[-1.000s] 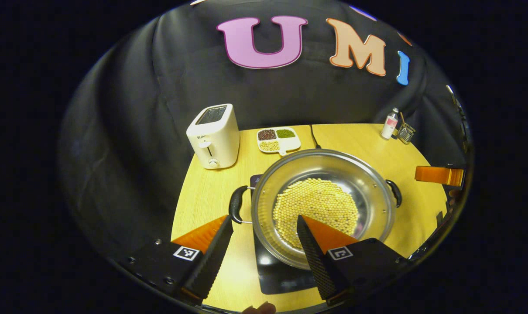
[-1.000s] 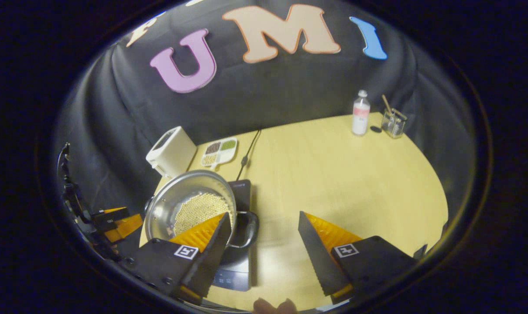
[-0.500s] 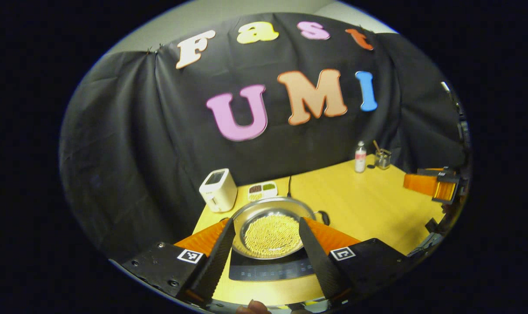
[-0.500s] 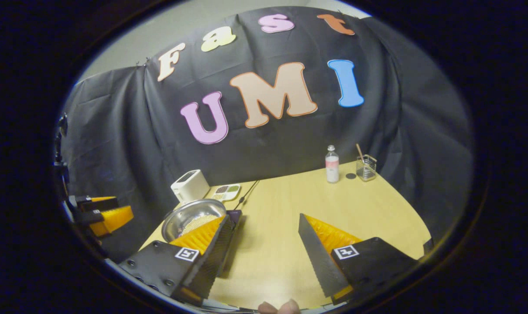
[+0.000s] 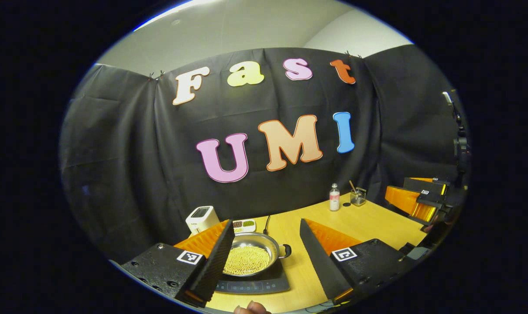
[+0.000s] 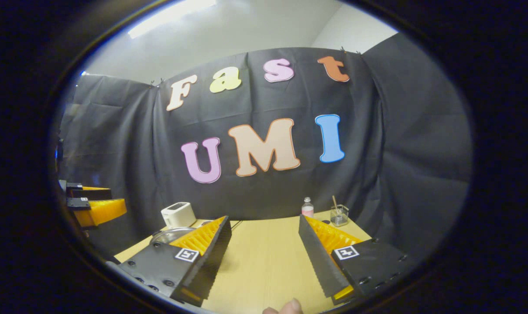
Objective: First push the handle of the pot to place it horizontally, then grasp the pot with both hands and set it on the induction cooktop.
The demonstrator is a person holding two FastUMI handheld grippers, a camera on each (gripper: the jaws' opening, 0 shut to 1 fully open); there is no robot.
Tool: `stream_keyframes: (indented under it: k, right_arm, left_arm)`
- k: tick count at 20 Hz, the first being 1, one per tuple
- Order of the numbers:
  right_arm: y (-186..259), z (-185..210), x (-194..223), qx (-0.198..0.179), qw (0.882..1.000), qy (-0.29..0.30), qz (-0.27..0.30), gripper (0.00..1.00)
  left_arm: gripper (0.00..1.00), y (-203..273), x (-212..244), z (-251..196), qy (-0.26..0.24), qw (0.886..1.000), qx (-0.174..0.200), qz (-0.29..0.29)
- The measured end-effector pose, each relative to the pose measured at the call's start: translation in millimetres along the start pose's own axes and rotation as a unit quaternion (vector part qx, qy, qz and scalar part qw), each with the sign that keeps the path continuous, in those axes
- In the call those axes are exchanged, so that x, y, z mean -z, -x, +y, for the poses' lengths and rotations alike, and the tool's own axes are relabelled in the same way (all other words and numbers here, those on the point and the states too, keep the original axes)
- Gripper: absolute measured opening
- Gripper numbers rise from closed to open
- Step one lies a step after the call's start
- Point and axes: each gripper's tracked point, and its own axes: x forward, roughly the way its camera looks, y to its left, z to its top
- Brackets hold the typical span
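A shiny steel pot point(image 5: 251, 257) holding yellow beans rests on the black induction cooktop point(image 5: 255, 285) in the left gripper view, one dark side handle point(image 5: 286, 250) pointing right. My left gripper point(image 5: 264, 261) hangs open well back from the pot, nothing between its fingers. In the right gripper view, the pot's rim point(image 6: 170, 234) peeks out behind my right gripper's left finger. My right gripper point(image 6: 264, 253) is open over bare tabletop, away from the pot. The other gripper point(image 6: 94, 205) shows at the far left there, and the right one point(image 5: 414, 198) at the far right of the left gripper view.
A white toaster point(image 5: 200, 217) and a small divided dish of beans point(image 5: 244, 225) stand behind the cooktop. A bottle point(image 5: 334, 197) and a glass holder with a stick point(image 5: 358, 197) sit at the back right of the wooden table point(image 6: 264, 261). A cable point(image 5: 266, 223) runs back from the cooktop.
Both grippers have pulled back and risen away from the pot, which stays on the cooktop. The views have tilted up, showing more wall and ceiling. Both stay open.
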Motion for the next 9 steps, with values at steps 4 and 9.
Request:
stream_keyframes:
  k: [4, 9]
  right_arm:
    - [4, 2, 1, 0.002, 1.000, 0.008, 0.008, 0.92]
    - [27, 9, -2, 0.000, 1.000, 0.022, 0.012, 0.96]
  left_arm:
    - [0.96, 19, 22, 14, 0.029, 0.999, -0.007, 0.021]
    - [0.96, 39, 20, 36, 0.054, 0.998, -0.019, 0.019]
